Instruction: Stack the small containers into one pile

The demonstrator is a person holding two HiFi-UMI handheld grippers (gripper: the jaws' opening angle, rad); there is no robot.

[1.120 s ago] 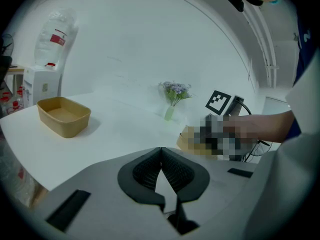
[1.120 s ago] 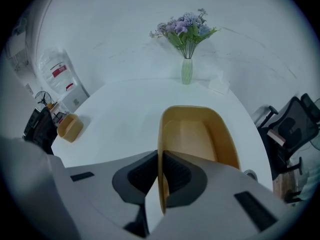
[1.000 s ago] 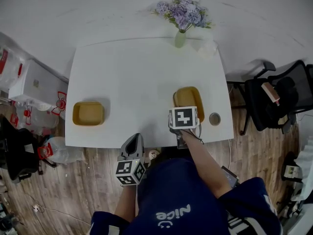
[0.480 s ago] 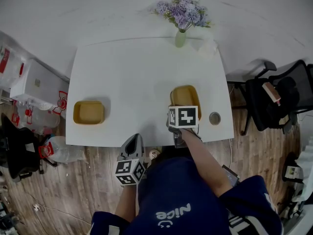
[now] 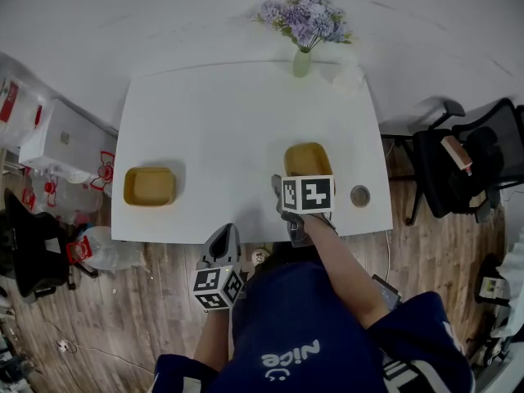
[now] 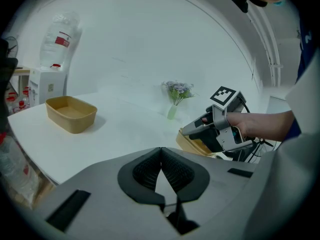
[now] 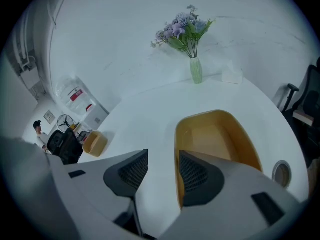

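Note:
Two shallow yellow containers sit on the white table (image 5: 229, 113). One container (image 5: 150, 187) is near the left edge, also seen in the left gripper view (image 6: 71, 114). The other container (image 5: 308, 159) lies right of centre. My right gripper (image 5: 288, 188) is at this container's near left corner. Its jaws have just been opening and now stand open. In the right gripper view the right gripper (image 7: 162, 171) straddles the container (image 7: 215, 134)'s left wall, which lies close to the right pad. My left gripper (image 5: 223, 237) hangs off the table's front edge, shut and empty (image 6: 161, 166).
A green vase of purple flowers (image 5: 302, 60) stands at the table's back edge, with a white tissue (image 5: 348, 76) beside it. A small round lid (image 5: 359, 196) lies near the right front corner. A black chair (image 5: 458, 170) stands to the right and white boxes (image 5: 53, 142) to the left.
The right gripper's jaws have opened; a dark finger now shows left of its marker cube. The right container has shifted slightly left. The left gripper has stayed in place.

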